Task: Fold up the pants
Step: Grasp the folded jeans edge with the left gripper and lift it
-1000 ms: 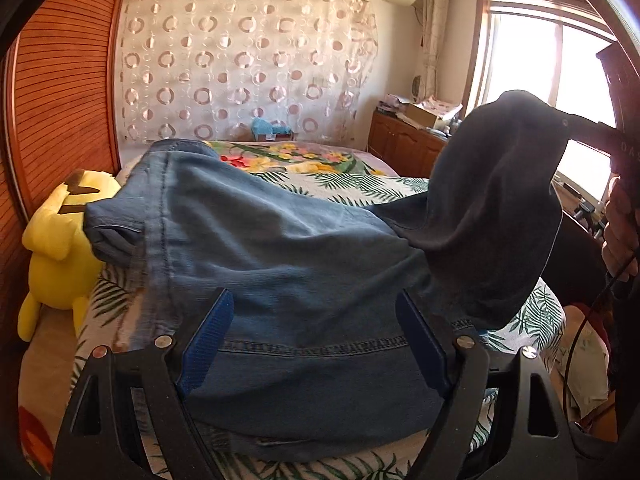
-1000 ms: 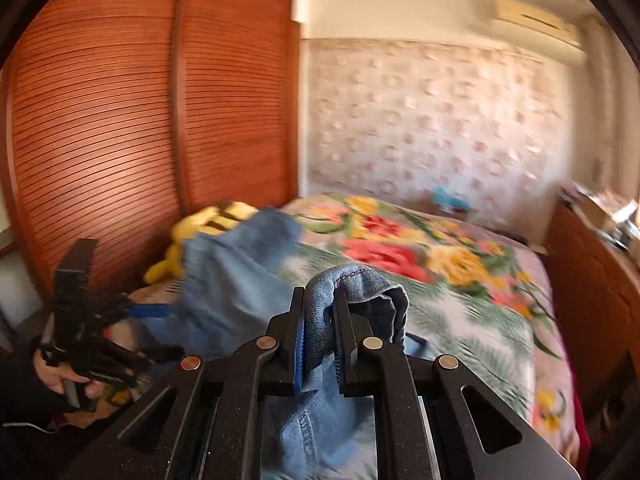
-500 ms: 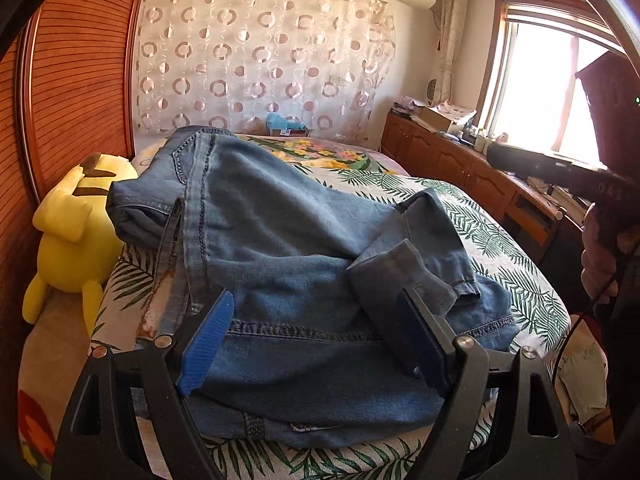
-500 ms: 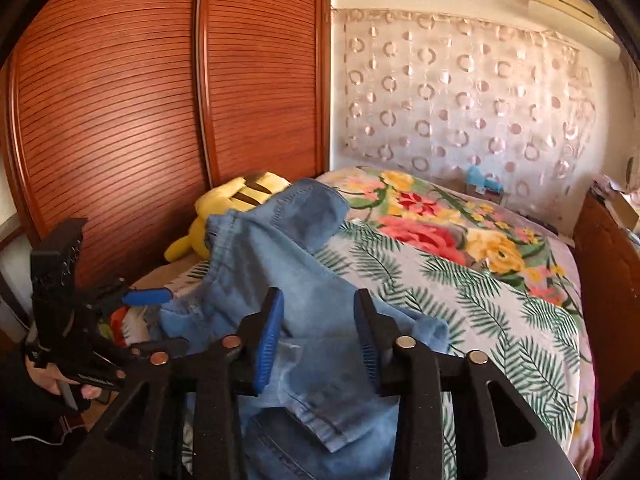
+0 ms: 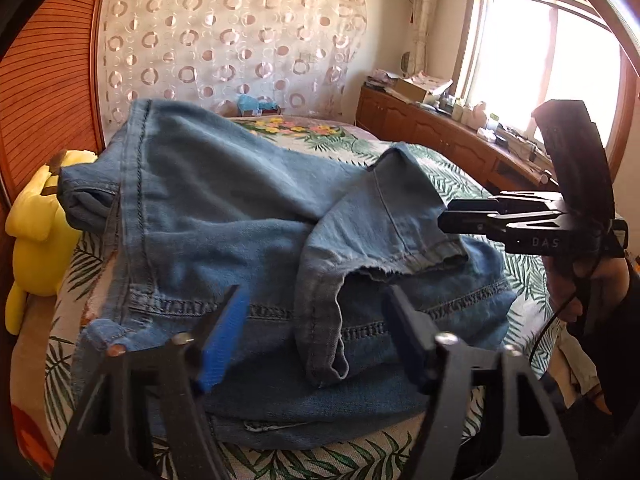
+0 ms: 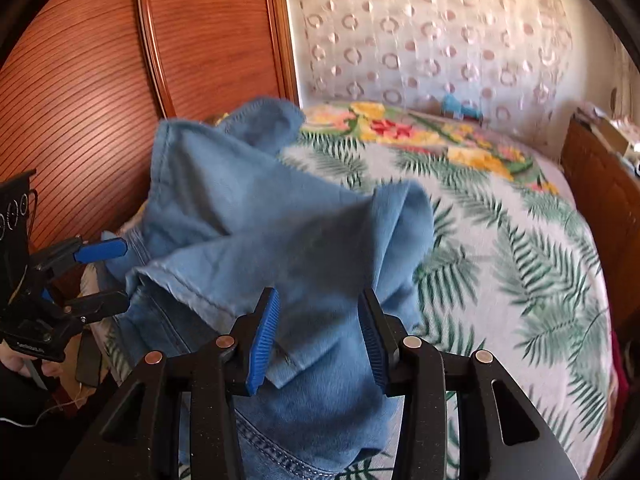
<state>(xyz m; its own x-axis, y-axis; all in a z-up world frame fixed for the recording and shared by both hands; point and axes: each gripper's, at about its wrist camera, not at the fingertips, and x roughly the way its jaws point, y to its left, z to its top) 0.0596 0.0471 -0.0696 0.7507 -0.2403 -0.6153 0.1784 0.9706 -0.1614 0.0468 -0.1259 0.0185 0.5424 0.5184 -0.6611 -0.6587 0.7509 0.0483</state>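
On the bed [image 5: 452, 168], at its near edge: blue denim pants [image 5: 240, 216], roughly folded, one leg end doubled back over the waistband part, hem loose and curled.

Left claw [image 5: 316, 336]: angled down over the near side of the pants, blue pad [image 5: 224, 336] on one finger, dark finger opposite. Jaws about half apart and closing, straddling the curled leg end; pads not pressing cloth, so nothing gripped. Seen from the right wrist view as a black tool with blue tip [image 6: 100, 276] at the far left, a hand [image 6: 16, 364] partly visible beneath it.

Right claw [image 6: 320, 332]: tilted down over the folded leg, jaws under half apart and opening, denim lying between and below the blue pads [image 6: 264, 332] but released, not pinched. Seen side-on from the left wrist view as a black body [image 5: 520, 224] hovering just beside the leg fold, held by a hand [image 5: 580, 284] in a dark sleeve, cable hanging below.

Bedspread with green fern leaves and bright flowers. Yellow plush toy [image 5: 36, 232] wedged between bed and slatted wooden wardrobe [image 6: 88, 80]. Curtain with ring pattern [image 5: 224, 40] behind the bed; low wooden cabinet [image 5: 432, 128] cluttered with small items under a bright window [image 5: 540, 60].
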